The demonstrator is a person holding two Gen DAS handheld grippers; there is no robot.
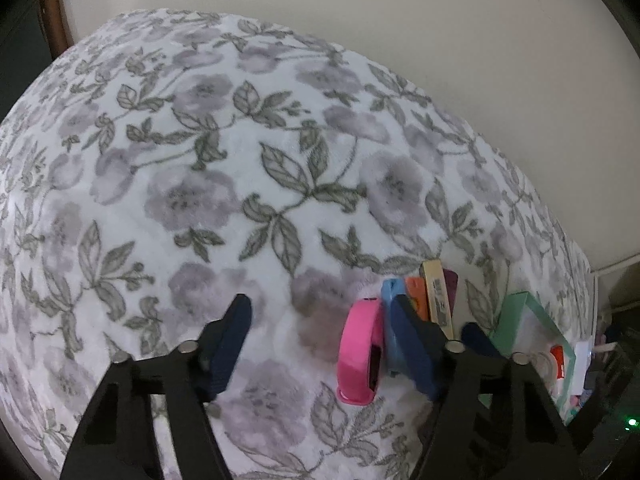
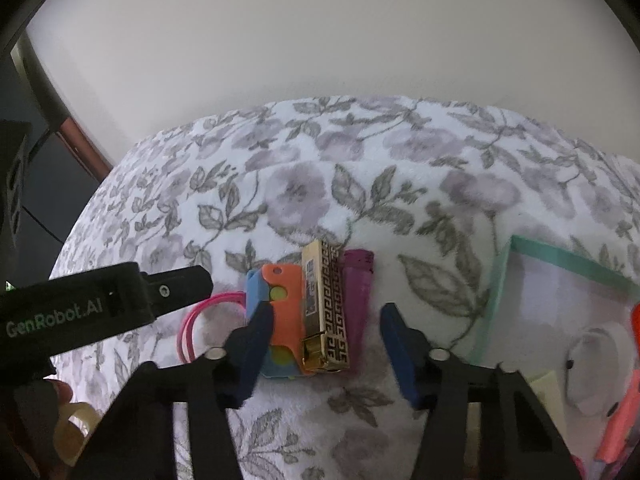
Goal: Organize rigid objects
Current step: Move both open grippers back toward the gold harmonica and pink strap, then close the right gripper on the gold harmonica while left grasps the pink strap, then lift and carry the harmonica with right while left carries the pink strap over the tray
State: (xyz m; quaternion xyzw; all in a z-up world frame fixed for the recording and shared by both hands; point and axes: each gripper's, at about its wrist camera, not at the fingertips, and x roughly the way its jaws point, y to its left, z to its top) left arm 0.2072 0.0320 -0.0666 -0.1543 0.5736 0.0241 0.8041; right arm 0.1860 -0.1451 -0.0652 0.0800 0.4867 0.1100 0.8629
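Observation:
A row of small objects lies side by side on the floral blanket [image 2: 360,184]: a pink band [image 2: 192,324], a blue-and-orange block [image 2: 280,300], a gold patterned lighter [image 2: 328,308] and a purple lighter [image 2: 358,292]. In the left wrist view the pink band [image 1: 360,344] stands on edge beside the blue block [image 1: 390,296]. My left gripper [image 1: 320,340] is open and empty, its right finger next to the band. My right gripper [image 2: 324,344] is open and empty, its fingers either side of the row's near end. The left gripper's body [image 2: 100,308] shows beside the band.
A mint-green tray [image 2: 500,292] sits to the right, holding a white item [image 2: 596,372] and an orange-red item [image 2: 624,408]. It also shows in the left wrist view [image 1: 520,312]. A pale wall rises behind the blanket. A dark wooden frame [image 2: 80,144] stands at the left.

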